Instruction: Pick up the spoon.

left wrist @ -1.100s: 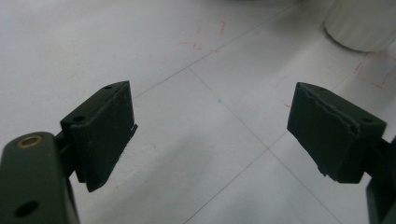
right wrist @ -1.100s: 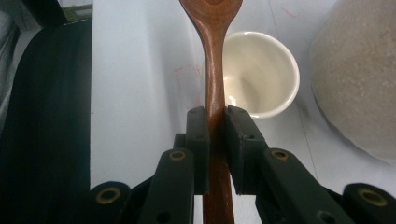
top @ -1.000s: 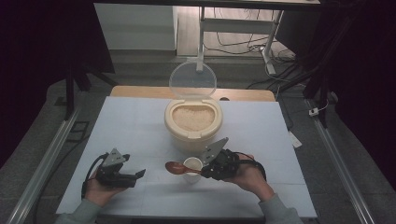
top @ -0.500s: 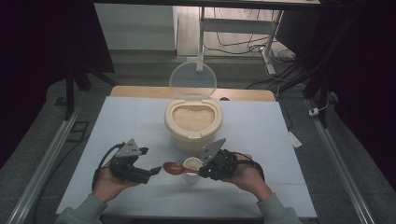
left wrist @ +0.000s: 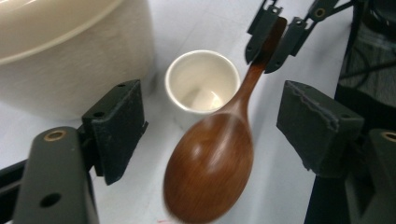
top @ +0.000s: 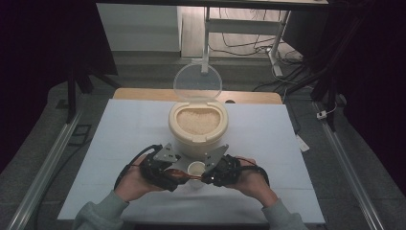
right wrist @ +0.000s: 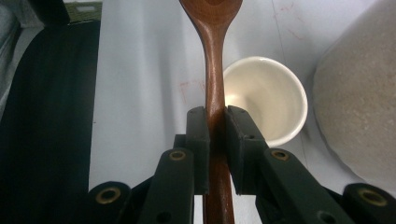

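The right gripper is clamped on the wooden spoon handle. The spoon's bowl lies between the left gripper's parted, just-closing jaws, untouched. Just beyond stands the white cup, then the rice container.

pale blue-white table, wooden strip along far edge. on it: cream rice container at centre, clear lid hinged up; 1 small white cup just in front, near front edge.
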`<state>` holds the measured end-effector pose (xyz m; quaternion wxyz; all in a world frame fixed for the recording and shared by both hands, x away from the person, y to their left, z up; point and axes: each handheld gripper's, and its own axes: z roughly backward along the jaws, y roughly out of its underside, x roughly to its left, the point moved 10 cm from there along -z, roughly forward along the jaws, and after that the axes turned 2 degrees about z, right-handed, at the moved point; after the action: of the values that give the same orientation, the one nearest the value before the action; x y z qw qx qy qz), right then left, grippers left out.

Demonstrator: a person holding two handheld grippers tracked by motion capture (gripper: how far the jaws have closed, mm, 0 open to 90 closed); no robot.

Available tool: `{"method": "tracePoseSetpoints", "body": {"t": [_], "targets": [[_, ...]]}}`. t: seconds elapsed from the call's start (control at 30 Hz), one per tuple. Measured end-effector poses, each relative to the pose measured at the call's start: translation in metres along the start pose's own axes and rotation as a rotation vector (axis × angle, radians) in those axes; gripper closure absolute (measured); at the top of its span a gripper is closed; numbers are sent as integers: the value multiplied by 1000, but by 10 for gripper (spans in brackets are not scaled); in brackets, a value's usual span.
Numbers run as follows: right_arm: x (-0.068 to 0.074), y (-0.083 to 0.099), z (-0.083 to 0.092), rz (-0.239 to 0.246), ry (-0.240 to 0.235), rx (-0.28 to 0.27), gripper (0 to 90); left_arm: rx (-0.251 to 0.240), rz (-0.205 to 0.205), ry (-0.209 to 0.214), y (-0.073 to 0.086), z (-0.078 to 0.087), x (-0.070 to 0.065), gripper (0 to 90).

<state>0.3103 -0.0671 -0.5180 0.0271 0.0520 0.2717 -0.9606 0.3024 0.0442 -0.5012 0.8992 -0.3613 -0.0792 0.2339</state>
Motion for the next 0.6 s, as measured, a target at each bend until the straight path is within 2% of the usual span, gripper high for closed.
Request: {"method": "tracePoseSetpoints", "body": {"t": [0.17,0.23,0.3,0.37,0.43,0.6], "targets": [[3,-4,-1,24,0,-1,789,46,-41,40,-2,-9,-7,288],[4,-6,-2,41,2,3,789,69,-51,66,-2,-13,-10,320],[4,-7,-3,38,3,-1,789,90,-64,91,-1,-15,-13,330],[5,-7,-2,57,11,9,789,105,-68,109,0,-18,-14,363],[6,-9,-4,58,14,-8,789,125,-69,120,1,-20,-14,389],[6,-9,-4,72,19,8,789,170,-71,162,6,-26,-16,452]]}}
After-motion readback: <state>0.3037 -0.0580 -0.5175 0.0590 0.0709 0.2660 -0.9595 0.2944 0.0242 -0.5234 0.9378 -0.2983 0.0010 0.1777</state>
